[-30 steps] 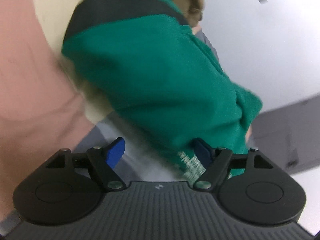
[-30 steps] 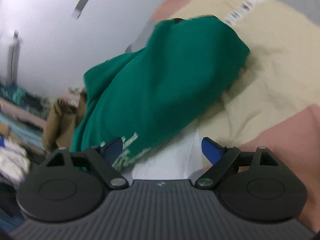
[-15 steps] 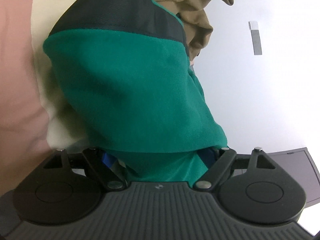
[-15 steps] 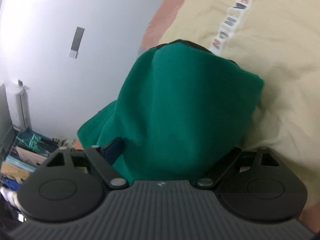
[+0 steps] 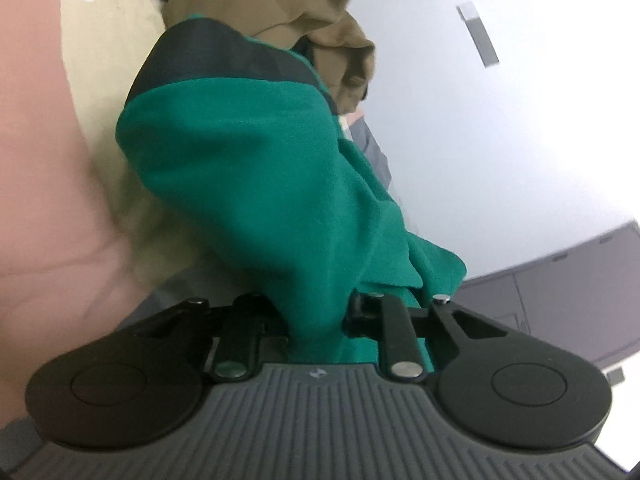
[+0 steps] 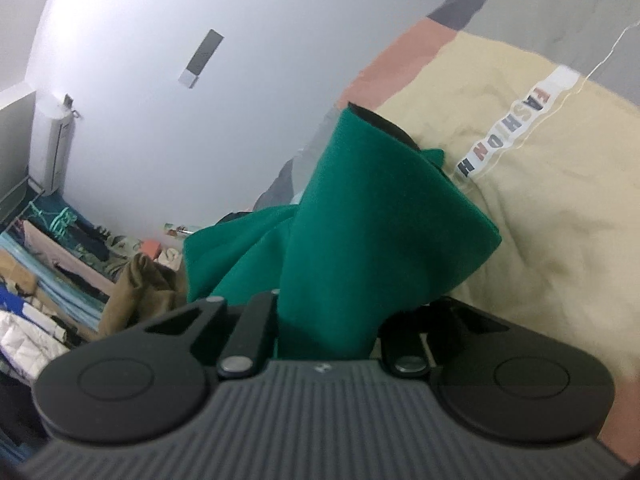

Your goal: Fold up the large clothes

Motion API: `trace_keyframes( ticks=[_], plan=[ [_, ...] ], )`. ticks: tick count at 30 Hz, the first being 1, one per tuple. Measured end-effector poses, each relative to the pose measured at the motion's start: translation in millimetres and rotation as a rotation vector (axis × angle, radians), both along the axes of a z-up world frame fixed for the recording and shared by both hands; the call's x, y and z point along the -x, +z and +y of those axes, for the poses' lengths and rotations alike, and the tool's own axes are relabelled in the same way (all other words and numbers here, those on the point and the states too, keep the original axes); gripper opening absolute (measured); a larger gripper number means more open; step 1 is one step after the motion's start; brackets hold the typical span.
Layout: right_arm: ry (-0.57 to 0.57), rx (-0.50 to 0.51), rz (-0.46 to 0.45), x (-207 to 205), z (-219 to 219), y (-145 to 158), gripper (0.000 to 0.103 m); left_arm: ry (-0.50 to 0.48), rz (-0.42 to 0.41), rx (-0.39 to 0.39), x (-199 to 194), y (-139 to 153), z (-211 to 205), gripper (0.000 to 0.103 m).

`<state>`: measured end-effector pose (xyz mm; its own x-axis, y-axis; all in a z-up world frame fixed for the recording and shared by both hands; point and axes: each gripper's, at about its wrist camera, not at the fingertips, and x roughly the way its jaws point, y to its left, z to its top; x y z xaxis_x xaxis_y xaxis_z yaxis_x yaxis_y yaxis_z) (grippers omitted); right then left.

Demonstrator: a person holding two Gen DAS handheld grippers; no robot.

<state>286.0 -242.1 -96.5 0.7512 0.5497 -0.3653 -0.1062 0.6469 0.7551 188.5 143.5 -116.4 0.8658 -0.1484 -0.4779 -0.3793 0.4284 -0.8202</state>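
Note:
A large green fleece garment (image 5: 256,184) with a dark band along one edge fills the middle of the left wrist view and also shows in the right wrist view (image 6: 376,232). My left gripper (image 5: 316,320) is shut on a bunched fold of the green cloth. My right gripper (image 6: 328,328) is shut on another bunch of the same garment. The cloth hangs stretched away from both grippers, lifted off the bed. The fingertips are hidden in the cloth.
A cream garment (image 6: 532,200) with a "FASHION" label lies on a pink and grey bedcover (image 5: 40,160). A tan garment (image 5: 304,12) lies beyond the green one. Piled clothes (image 6: 52,280) lie at the left, below a white wall (image 6: 200,80).
Both grippers were open around the green garment one second ago. They have closed on bunches of the cloth and lifted it, so it now hangs gathered into narrower folds.

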Motion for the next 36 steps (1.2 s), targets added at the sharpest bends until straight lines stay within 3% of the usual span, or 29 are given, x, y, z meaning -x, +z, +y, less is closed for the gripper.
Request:
trace_keyframes(
  ticks=[4,9,14,18,20,22,25,27,29,36],
  plan=[
    [-0.010,0.034,-0.001,31,-17,19,0.019,-0.071,0.023,-0.059,32,24,-19,0.023],
    [-0.041,0.049,0.012,83,-45,31,0.019,-0.134,0.070,-0.078,76,31,-50,0.023],
    [-0.067,0.065,0.128,106,-62,14,0.019,-0.165,0.122,-0.117,88,27,-69,0.027],
    [-0.062,0.118,0.157,103,-53,9,0.022,-0.190,0.162,-0.129,80,25,-68,0.036],
    [-0.057,0.144,0.160,103,-49,10,0.024,-0.193,0.172,-0.112,78,20,-63,0.046],
    [-0.056,0.148,0.164,106,-50,10,0.026,-0.197,0.184,-0.097,78,16,-60,0.061],
    [-0.065,0.154,0.201,109,-52,9,0.043,-0.193,0.183,-0.054,77,10,-56,0.073],
    [-0.079,0.153,0.213,114,-53,10,0.063,-0.173,0.175,-0.018,80,8,-52,0.075],
    [-0.091,0.146,0.205,124,-56,12,0.071,-0.139,0.165,0.031,81,6,-48,0.078],
    [-0.260,0.213,0.143,156,-59,31,0.075,-0.053,0.170,0.121,86,-3,-32,0.082]
  ],
)
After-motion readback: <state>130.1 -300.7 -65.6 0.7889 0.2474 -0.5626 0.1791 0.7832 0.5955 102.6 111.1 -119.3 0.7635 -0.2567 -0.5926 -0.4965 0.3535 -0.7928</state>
